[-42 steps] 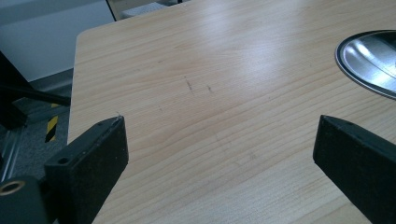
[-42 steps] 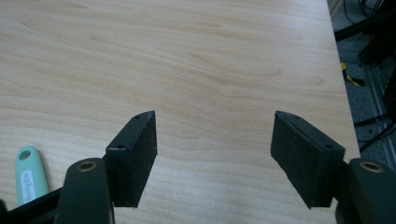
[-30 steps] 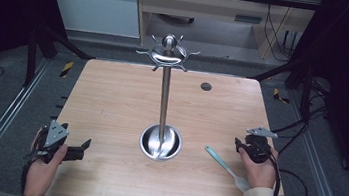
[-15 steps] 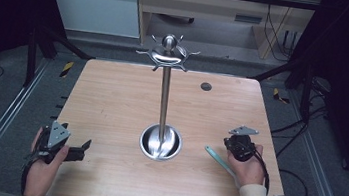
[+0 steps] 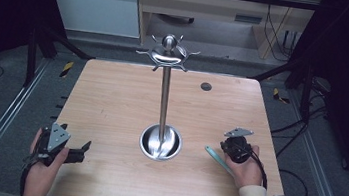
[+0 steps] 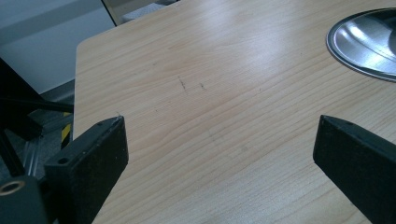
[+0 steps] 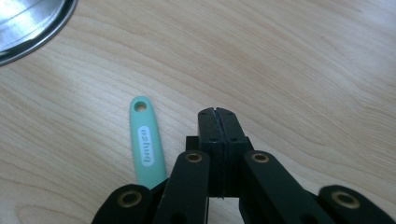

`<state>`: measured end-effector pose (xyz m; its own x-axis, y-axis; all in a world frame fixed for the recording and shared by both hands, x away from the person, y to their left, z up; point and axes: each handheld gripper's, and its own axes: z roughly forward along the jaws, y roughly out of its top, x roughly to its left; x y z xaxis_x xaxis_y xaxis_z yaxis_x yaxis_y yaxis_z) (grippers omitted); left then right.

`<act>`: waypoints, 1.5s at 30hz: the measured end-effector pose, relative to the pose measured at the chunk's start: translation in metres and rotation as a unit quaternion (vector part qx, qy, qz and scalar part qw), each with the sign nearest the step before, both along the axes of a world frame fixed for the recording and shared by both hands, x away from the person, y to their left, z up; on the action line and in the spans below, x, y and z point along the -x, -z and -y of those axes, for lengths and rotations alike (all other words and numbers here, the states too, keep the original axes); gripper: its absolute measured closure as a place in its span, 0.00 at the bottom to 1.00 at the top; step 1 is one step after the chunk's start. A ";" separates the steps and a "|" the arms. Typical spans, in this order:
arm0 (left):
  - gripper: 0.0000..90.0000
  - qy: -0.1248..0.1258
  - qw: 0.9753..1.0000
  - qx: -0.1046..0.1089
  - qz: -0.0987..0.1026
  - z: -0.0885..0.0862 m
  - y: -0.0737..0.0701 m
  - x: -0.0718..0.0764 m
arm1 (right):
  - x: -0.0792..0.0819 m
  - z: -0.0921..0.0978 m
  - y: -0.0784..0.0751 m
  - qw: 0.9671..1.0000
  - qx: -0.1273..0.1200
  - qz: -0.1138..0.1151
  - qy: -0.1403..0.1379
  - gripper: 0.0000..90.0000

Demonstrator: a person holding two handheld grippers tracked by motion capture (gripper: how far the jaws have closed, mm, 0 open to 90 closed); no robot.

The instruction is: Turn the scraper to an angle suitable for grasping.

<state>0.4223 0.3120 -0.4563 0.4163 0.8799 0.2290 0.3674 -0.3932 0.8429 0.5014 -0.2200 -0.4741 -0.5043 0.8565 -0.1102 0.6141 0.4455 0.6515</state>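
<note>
While our right tongs (image 7: pixel 217 111) sit pressed together beside the mint handle (image 7: pixel 146 144) and our left tongs (image 6: pixel 219 140) gape wide, we judge it light, stiff, best pinched mid-handle.

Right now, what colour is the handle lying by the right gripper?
Mint green handle with a white oval label; clearest in the right gripper view.

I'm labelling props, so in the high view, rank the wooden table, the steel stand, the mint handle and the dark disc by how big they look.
1. Wooden table
2. Steel stand
3. Mint handle, partly hidden by the right hand, so its full length is unsure
4. Dark disc, farther from the camera, which may shrink it
</note>
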 end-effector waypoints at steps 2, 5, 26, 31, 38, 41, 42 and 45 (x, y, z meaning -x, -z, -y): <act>0.03 0.000 1.000 0.001 0.000 0.000 0.000 0.000 | -0.001 -0.004 0.001 1.000 0.004 -0.004 -0.007 1.00; 0.03 0.002 1.000 -0.001 -0.001 0.000 0.000 0.000 | 0.000 -0.012 0.004 0.999 0.014 -0.012 -0.026 1.00; 0.03 0.015 1.000 -0.003 0.001 0.006 -0.001 0.000 | 0.020 -0.021 0.008 0.995 0.001 -0.047 -0.090 1.00; 0.03 0.019 1.000 0.000 0.001 0.007 -0.001 -0.001 | 0.027 -0.025 0.006 0.992 -0.002 -0.053 -0.113 1.00; 0.03 0.023 1.000 -0.002 -0.001 0.010 -0.001 -0.001 | 0.032 -0.035 -0.004 0.985 0.045 -0.076 -0.150 0.98; 0.03 0.025 1.000 -0.003 -0.001 0.010 -0.001 0.001 | 0.032 -0.038 -0.012 0.982 0.059 -0.086 -0.160 0.95; 0.03 0.025 1.000 -0.003 0.000 0.011 0.000 0.001 | 0.032 -0.039 -0.013 0.980 0.064 -0.088 -0.164 0.93; 0.03 0.029 1.000 -0.003 0.001 0.013 0.000 0.001 | 0.028 -0.042 -0.020 0.976 0.088 -0.103 -0.172 0.87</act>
